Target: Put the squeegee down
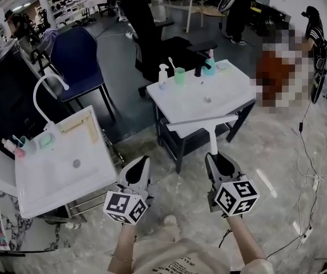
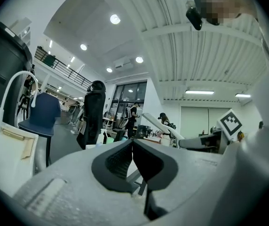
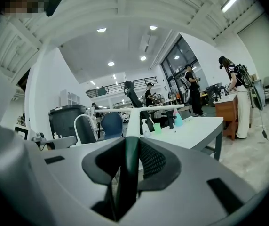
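Observation:
The squeegee (image 1: 212, 137) has a white handle and a long grey blade held crosswise just above the near edge of the white sink table (image 1: 232, 96). My right gripper (image 1: 219, 163) is shut on its handle. In the right gripper view the dark grip of the squeegee (image 3: 126, 166) stands upright between the pads, and its blade runs across above them. My left gripper (image 1: 136, 173) is beside the right one, shut with nothing in it. In the left gripper view that gripper (image 2: 132, 155) has its pads together, and the squeegee (image 2: 162, 127) shows slanting at the right.
On the sink table stand a spray bottle (image 1: 162, 73), a green cup (image 1: 179, 75), a black faucet (image 1: 198, 70) and a teal bottle (image 1: 210, 65). A second white sink unit (image 1: 66, 178) is at the left, with a blue chair (image 1: 78, 61) behind it. Cables (image 1: 309, 170) trail over the floor at the right.

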{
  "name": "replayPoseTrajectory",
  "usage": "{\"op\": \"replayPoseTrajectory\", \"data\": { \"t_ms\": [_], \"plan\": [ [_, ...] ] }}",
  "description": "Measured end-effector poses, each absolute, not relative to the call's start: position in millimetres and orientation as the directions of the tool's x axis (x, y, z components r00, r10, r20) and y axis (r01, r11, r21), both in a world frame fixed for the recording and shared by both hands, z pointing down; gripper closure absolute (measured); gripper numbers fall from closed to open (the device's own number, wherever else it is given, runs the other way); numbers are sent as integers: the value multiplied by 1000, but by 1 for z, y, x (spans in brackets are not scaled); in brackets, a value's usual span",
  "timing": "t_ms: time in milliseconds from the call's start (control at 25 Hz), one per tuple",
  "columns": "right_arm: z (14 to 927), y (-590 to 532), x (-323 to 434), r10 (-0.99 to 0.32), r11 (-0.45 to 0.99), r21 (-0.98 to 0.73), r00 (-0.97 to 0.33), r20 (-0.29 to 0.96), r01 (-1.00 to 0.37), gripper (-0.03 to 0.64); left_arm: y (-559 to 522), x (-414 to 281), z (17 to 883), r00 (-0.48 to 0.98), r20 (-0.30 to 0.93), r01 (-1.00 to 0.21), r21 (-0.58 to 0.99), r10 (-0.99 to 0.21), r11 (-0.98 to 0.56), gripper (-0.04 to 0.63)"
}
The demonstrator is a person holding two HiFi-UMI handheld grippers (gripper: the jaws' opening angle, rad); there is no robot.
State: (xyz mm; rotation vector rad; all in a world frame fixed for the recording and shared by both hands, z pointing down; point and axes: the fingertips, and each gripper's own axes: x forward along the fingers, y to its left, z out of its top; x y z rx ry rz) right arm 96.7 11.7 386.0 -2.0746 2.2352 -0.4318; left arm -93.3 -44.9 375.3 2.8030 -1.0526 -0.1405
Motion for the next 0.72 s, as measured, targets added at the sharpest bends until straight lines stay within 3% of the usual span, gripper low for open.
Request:
{"op": "replayPoseTrajectory", "data": {
  "t_ms": [720],
  "plan": [
    [397, -97, 118, -971, 119, -241, -164, 173, -963, 522, -139, -66, 392, 718, -16, -680, 196, -696, -706, 572]
  ]
}}
